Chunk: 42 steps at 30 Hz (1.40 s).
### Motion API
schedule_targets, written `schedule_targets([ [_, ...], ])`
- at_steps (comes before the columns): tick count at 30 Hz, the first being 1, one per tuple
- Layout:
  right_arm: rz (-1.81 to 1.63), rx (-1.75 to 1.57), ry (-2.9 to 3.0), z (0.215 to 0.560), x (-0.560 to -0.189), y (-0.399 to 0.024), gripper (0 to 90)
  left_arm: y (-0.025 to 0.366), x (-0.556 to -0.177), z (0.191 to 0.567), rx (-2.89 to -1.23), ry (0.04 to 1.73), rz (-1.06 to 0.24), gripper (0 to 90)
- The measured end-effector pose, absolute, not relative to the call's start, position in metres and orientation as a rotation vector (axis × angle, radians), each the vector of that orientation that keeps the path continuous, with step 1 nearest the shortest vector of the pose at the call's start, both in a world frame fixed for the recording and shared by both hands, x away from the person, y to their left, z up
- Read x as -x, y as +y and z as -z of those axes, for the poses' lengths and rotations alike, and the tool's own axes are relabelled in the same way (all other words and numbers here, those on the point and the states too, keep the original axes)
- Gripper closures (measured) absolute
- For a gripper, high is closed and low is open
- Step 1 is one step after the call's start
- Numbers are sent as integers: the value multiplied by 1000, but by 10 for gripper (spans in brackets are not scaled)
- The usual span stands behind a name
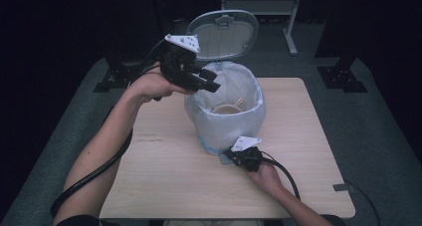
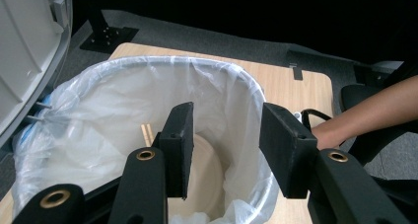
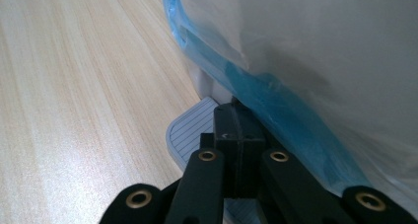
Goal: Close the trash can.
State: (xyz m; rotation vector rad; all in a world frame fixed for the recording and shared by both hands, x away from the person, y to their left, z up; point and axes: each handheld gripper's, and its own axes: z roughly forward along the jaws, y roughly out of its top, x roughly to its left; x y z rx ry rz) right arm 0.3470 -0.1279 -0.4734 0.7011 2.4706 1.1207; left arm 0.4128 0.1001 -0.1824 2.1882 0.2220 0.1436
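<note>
Right hand-held gripper [image 3: 236, 135], clenched, presses the pedal [image 3: 190, 130] so the lid [image 1: 224, 34] stays up; left hand-held gripper [image 2: 226, 150] hovers released over the bin [image 1: 226, 106].

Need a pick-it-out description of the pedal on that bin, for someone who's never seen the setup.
Start at the wooden table and find the bin lined with a white plastic bag, lid tipped up. At its base, on the side nearest the person, sits the pedal, a small grey ribbed tab. The shut right gripper rests on it; nothing else there is ribbed.
</note>
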Motion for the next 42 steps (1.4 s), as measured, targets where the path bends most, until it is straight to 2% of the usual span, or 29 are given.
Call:
schedule_targets([
  [23, -1106, -702, 2475, 473, -347, -127, 899, 145, -397, 198, -2147, 277, -157, 546],
  [42, -1094, -701, 2478, 472, -347, -126, 899, 176, -388, 226, -2113, 335, -144, 519],
])
